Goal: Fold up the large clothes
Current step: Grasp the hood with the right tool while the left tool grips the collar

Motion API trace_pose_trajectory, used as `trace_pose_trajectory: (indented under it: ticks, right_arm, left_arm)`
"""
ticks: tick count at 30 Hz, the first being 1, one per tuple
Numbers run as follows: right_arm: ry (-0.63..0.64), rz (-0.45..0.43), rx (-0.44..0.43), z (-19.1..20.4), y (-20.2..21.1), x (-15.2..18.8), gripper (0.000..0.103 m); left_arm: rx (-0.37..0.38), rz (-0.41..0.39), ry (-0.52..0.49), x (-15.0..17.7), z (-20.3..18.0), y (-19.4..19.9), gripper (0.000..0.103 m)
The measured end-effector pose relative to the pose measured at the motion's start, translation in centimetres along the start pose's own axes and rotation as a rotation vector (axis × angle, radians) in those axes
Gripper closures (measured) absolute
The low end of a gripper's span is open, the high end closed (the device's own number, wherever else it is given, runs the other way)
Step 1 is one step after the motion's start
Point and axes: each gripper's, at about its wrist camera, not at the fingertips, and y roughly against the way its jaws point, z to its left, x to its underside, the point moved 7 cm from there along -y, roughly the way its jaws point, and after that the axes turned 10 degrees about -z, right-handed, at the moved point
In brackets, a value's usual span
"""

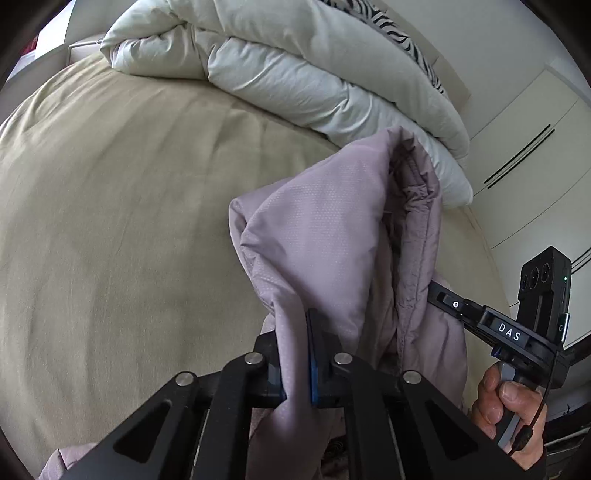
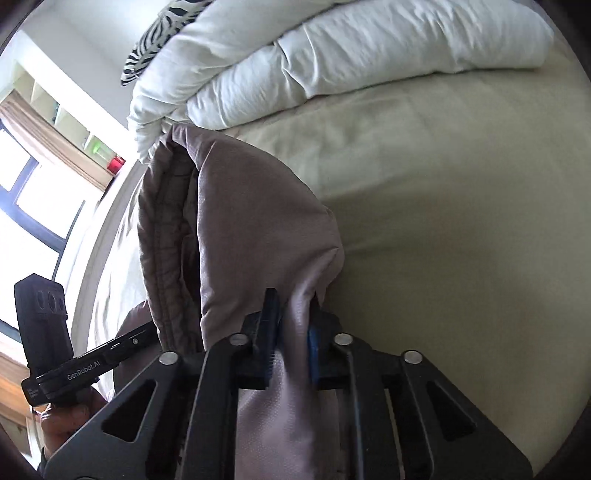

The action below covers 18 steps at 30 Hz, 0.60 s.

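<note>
A mauve padded garment (image 1: 332,229) hangs bunched above the beige bed sheet (image 1: 129,203). My left gripper (image 1: 295,332) is shut on a fold of its fabric, which runs down between the blue pads. In the right wrist view the same garment (image 2: 258,229) is pinched by my right gripper (image 2: 291,321), also shut. The two grippers hold it close together, side by side. The right gripper (image 1: 434,291) reaches into the garment's edge from the right, held by a hand (image 1: 506,402). The left gripper (image 2: 147,330) enters from the left, its tips hidden by cloth.
A rumpled white duvet (image 1: 277,66) lies across the far side of the bed, with a zebra-striped pillow (image 1: 399,33) behind it. White wardrobe doors (image 1: 528,147) stand at the right. A window (image 2: 33,206) and shelves are beyond the bed's other side. The sheet (image 2: 461,221) is broad and flat.
</note>
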Motion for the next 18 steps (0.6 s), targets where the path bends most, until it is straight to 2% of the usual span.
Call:
trace_pose_trajectory:
  ticks: [2, 5, 9, 12, 14, 18]
  right_arm:
    - [0.004, -0.055, -0.030, 0.4, 2.2, -0.2, 0.098]
    - [0.037, -0.150, -0.100, 1.6, 6.9, 0.0, 0.099]
    - [0.097, -0.225, -0.181, 3.6, 14.0, 2.3, 0.099]
    - [0.120, -0.247, -0.234, 4.9, 19.0, 6.1, 0.099]
    - [0.122, -0.253, -0.249, 5.3, 21.6, 8.9, 0.099]
    - [0.153, -0.226, -0.214, 5.2, 25.1, 15.4, 0.099]
  left_arm:
    - [0.047, -0.045, 0.017, 0.0, -0.5, 2.7, 0.095]
    - [0.104, -0.131, -0.016, 0.5, -1.7, 8.3, 0.097]
    - [0.162, -0.195, -0.093, 3.5, -3.8, 15.4, 0.097]
    - [0.165, -0.223, -0.118, 7.0, -4.0, 19.1, 0.097]
    - [0.158, -0.236, -0.097, 9.1, -3.5, 20.8, 0.097]
    - [0.189, -0.230, -0.044, 14.1, -2.9, 23.7, 0.098]
